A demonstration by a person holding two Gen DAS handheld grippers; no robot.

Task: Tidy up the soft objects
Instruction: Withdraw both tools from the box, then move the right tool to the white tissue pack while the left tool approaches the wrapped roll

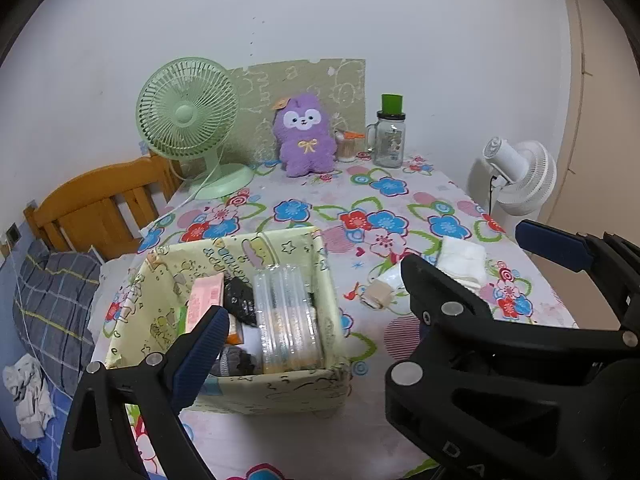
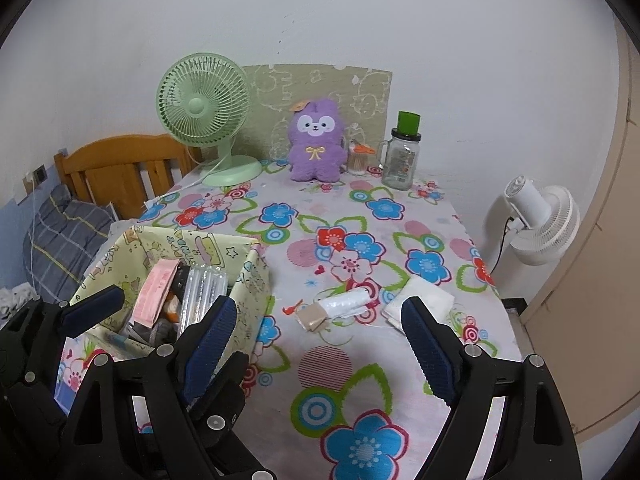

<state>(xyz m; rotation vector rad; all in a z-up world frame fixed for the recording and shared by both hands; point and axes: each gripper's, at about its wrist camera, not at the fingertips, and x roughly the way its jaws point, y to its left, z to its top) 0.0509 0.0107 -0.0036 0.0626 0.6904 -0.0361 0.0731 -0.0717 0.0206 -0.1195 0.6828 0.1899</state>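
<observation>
A pale green fabric box (image 1: 280, 392) (image 2: 256, 280) stands on the flowered table and holds a pink packet, a clear plastic case and dark soft items. A folded white cloth (image 1: 464, 260) (image 2: 424, 300) and a white rolled pack with a tan end (image 2: 344, 306) (image 1: 380, 292) lie right of the box. A purple plush toy (image 1: 306, 136) (image 2: 318, 146) sits at the back. My left gripper (image 1: 316, 300) is open and empty above the box. My right gripper (image 2: 316, 320) is open and empty, just before the rolled pack.
A green desk fan (image 1: 188, 120) (image 2: 204, 108) stands at the back left, a glass jar with a green lid (image 1: 390, 136) (image 2: 400, 160) at the back right. A white fan (image 2: 540, 216) stands off the table's right edge. A wooden bed frame (image 1: 100, 204) is to the left.
</observation>
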